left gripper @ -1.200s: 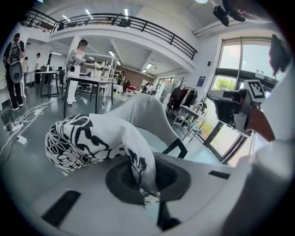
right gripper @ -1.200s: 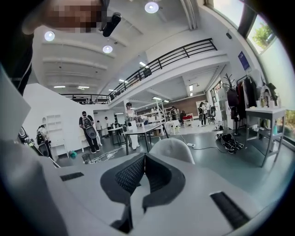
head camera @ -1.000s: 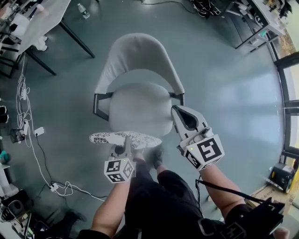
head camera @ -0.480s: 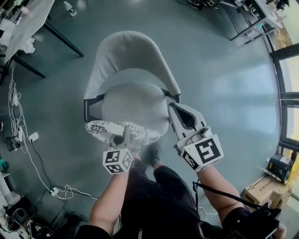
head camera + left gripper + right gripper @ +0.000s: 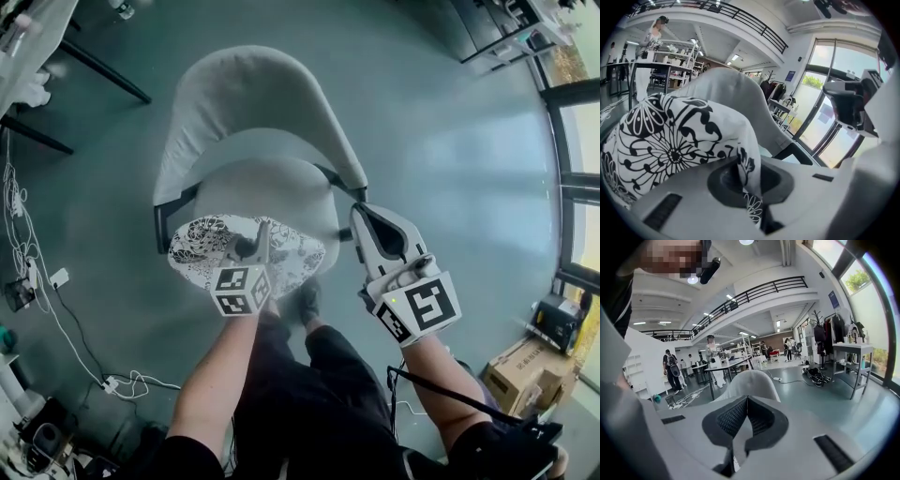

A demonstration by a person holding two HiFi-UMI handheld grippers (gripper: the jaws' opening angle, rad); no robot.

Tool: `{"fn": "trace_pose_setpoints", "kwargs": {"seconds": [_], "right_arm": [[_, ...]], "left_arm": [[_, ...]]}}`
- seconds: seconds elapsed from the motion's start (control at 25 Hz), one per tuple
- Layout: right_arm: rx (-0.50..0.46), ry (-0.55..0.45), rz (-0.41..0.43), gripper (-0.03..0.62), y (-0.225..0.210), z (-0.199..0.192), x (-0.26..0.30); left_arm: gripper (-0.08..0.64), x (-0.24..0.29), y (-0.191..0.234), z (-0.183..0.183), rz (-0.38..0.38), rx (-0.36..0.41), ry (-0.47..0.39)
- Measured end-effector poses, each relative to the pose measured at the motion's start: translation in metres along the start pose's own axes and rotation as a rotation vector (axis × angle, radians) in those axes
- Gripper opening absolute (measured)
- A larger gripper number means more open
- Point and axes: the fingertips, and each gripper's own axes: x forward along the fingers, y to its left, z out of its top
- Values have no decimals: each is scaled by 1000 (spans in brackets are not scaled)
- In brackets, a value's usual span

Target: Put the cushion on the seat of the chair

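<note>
Floral cushion (image 5: 202, 246): edge pinched by left gripper (image 5: 251, 246) fingers, over front of chair (image 5: 246, 94) seat (image 5: 272, 187). Fingers of right gripper (image 5: 362, 214) together, empty (just beside seat).

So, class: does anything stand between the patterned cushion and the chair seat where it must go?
Nothing visible does. The cushion, pinched in the left gripper, is already at the front edge of the bare seat.
</note>
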Motion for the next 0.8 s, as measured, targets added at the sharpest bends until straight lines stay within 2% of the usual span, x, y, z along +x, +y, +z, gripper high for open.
{"fn": "trace_pose_setpoints", "kwargs": {"seconds": [0.2, 0.4, 0.68, 0.8], "right_arm": [[20, 14, -26, 11, -6, -10, 13], [31, 21, -37, 11, -7, -13, 22], [47, 9, -70, 11, -18, -9, 33], [38, 2, -72, 11, -20, -9, 37]], "left_arm": [[17, 31, 1, 0, -47, 19, 32], [17, 58, 13, 1, -20, 14, 43], [18, 85, 26, 9, 14, 65, 31], [18, 101, 32, 14, 3, 71, 34]]}}
